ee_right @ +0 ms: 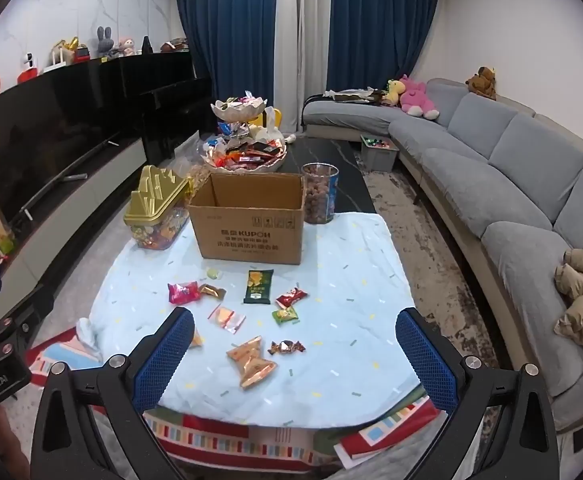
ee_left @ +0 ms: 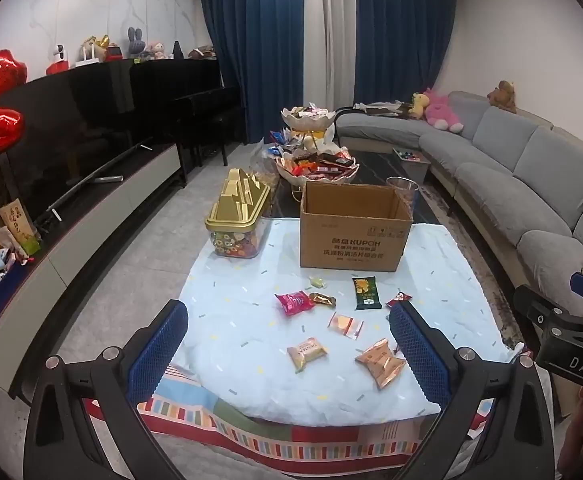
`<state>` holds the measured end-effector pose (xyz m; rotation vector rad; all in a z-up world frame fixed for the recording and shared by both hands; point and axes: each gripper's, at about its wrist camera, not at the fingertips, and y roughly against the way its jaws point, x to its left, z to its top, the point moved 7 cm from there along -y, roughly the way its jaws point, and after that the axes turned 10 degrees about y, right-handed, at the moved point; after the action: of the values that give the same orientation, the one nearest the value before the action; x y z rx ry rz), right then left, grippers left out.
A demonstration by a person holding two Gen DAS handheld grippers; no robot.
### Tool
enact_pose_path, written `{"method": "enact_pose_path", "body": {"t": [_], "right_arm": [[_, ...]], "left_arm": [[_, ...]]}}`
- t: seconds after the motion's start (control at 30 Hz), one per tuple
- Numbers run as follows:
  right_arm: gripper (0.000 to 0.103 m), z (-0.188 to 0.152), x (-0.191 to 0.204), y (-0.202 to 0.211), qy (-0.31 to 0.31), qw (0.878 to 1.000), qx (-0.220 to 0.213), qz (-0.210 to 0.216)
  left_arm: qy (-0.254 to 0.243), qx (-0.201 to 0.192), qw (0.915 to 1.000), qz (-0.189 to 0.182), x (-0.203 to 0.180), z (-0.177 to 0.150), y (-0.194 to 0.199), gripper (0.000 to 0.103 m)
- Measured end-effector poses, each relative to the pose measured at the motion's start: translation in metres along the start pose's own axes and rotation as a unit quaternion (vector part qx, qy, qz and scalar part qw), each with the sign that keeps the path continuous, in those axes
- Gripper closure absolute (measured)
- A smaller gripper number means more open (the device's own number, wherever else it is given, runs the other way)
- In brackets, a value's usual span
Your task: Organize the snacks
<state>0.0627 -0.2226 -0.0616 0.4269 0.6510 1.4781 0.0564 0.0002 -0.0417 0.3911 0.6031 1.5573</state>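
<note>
Home living room: sofa (ee_right: 503,168), television (ee_left: 71,128), curtains (ee_right: 379,28).

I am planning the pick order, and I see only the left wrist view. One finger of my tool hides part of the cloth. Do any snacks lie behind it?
Observer: Yes. A small green and yellow packet lies just in front of the red packet.
Operator: Anything more there?
Observer: A dark twisted candy lies beside the orange-gold packet.
Operator: Does the right tool hold something?
Observer: No, the right tool is open and empty above the cloth.
</note>
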Motion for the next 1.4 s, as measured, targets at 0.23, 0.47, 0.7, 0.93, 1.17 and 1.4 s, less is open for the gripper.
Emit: {"method": "enact_pose_path", "body": {"t": [0.23,0.47,0.7,0.93,1.17,1.4], "right_arm": [[0.001,0.002,0.000,0.000,0.006,1.000,0.000,-0.004],[0.001,0.005,0.001,-0.001,0.007,1.000,-0.002,-0.005],[0.001,0.015,0.000,0.003,0.010,1.000,-0.003,-0.008],[0.001,0.021,-0.003,0.007,0.013,1.000,-0.014,-0.016],[0.001,0.024,0.000,0.013,0.015,0.999,-0.022,-0.019],[0.001,0.024,-0.001,0.015,0.013,0.999,-0.023,-0.020]], "left_arm": [[0.009,0.013,0.9998,-0.010,0.002,-0.005,-0.003,0.000],[0.001,0.014,0.9998,-0.011,0.002,-0.002,-0.004,0.000],[-0.002,0.012,0.9999,-0.011,0.000,0.002,-0.002,0.000],[-0.003,0.001,0.9999,-0.011,-0.001,0.010,0.000,0.000],[-0.002,-0.005,0.9999,-0.012,0.000,0.014,0.006,0.000],[-0.003,-0.010,0.9999,-0.013,-0.002,0.013,0.009,0.000]]}}
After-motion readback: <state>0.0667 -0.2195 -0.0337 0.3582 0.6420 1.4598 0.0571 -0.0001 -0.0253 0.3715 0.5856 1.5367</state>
